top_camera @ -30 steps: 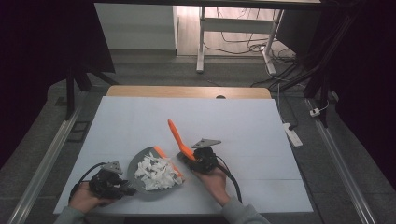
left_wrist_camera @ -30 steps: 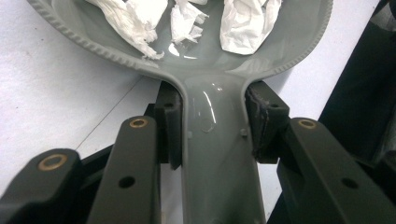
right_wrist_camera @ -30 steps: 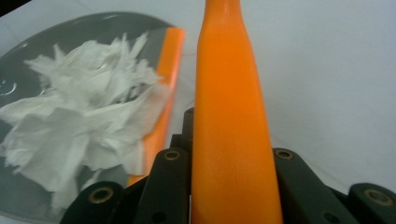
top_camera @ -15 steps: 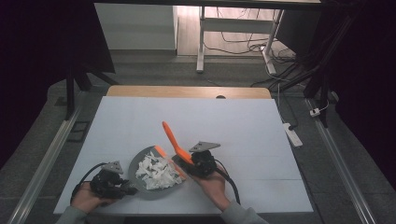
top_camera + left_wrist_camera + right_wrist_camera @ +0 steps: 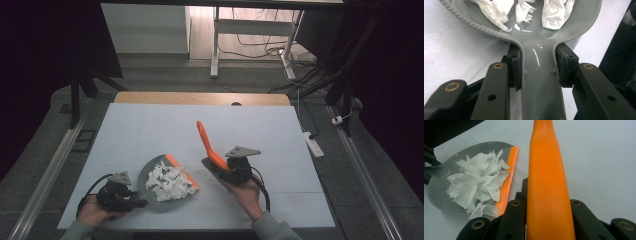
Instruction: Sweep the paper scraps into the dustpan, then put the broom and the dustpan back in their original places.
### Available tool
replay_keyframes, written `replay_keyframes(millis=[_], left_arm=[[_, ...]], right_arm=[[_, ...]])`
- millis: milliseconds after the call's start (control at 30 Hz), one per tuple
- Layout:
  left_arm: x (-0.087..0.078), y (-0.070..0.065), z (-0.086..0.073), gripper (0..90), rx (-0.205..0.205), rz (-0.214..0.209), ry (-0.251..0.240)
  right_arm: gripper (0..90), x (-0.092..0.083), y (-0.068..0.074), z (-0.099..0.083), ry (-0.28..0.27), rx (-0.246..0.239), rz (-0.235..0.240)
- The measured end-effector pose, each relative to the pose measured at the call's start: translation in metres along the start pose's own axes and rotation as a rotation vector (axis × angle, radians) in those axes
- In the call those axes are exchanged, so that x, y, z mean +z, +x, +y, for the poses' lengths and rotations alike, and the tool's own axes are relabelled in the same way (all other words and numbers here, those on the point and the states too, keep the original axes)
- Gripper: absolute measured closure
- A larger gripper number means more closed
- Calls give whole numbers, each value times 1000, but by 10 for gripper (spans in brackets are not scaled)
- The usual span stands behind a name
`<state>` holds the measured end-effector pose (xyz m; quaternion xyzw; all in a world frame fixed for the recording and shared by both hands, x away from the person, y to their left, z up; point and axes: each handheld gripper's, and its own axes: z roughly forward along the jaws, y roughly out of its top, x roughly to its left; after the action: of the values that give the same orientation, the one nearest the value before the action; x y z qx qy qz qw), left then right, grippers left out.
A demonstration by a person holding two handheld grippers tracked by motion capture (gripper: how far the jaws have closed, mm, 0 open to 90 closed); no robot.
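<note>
Left jaws: pressed in from both sides on the grey neck of the dustpan handle (image 5: pixel 540 82), pinching it between the black pads
Left gripper (image 5: pixel 125 195): held in the person's left hand (image 5: pixel 92 212) at the near left edge of the table, grey three-cornered plate on top, cable looping behind it
Right jaws: closed on the orange brush handle (image 5: pixel 547 185), one jaw on each side of it
Right gripper (image 5: pixel 235 170): held in the person's right hand (image 5: pixel 247 192), near centre-right of the table, just beside the dustpan's orange edge
Dustpan (image 5: pixel 150 172): grey glossy plastic, rounded shallow scoop with a ribbed rim, flat on the table between the two grippers; an orange lip (image 5: pixel 509 177) runs along its open front edge
Dustpan contents: crumpled and torn white paper scraps (image 5: pixel 170 181) heaped in the scoop, some reaching the orange lip
Brush: orange smooth plastic handle (image 5: pixel 205 142), slanting up and away from the right gripper toward the far side of the table; the head sits low by the gripper, detail too small to tell
Table (image 5: pixel 150 125): white surface with a wooden strip along its far edge
Writing and brands: none readable on dustpan, brush or grippers
</note>
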<state>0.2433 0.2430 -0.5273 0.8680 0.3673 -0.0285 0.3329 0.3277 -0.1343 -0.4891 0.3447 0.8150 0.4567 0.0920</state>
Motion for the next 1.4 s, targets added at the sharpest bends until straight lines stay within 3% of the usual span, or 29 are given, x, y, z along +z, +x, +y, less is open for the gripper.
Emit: replay_keyframes(millis=[500,633,867,1400], left_arm=[[-5,-5,4,611,-17,32,-76],[-6,-7,7,611,-36,47,-105],[-8,-10,10,611,-73,74,-165],[-13,-11,11,611,-161,133,-263]], right_arm=[[772,-29,-16,1,-74,-47,28],[772,-37,-20,-1,-87,-74,39],[772,-52,-28,-5,-104,-82,48],[772,-81,-48,-15,-123,-63,58]])
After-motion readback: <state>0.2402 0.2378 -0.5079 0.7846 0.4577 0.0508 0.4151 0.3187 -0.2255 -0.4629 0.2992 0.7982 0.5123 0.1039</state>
